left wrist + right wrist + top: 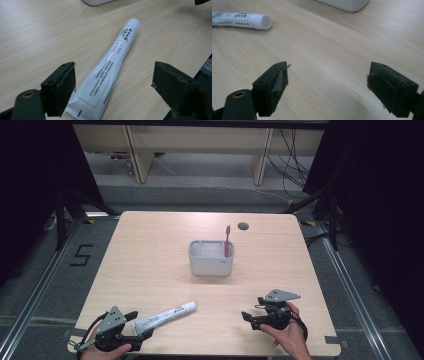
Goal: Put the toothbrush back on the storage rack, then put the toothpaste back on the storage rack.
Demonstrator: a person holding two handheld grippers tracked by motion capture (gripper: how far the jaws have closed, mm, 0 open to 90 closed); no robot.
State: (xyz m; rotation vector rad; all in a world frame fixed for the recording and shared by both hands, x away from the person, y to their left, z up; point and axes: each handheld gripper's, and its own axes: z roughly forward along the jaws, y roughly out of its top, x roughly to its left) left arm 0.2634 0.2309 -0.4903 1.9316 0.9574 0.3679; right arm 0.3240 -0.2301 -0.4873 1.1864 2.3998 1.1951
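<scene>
My left gripper (113, 82) is spread around the toothpaste tube's (107, 72) flat end, pads clear. My right gripper (327, 82) is spread over bare table (324, 50), near right.

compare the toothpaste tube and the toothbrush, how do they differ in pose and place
The toothpaste tube lies flat on the table; the toothbrush stands upright in the grey holder. The tube is white with print; the brush is red. The tube's flat end lies between the left gripper open fingers; the brush stands apart from both grippers.
</scene>
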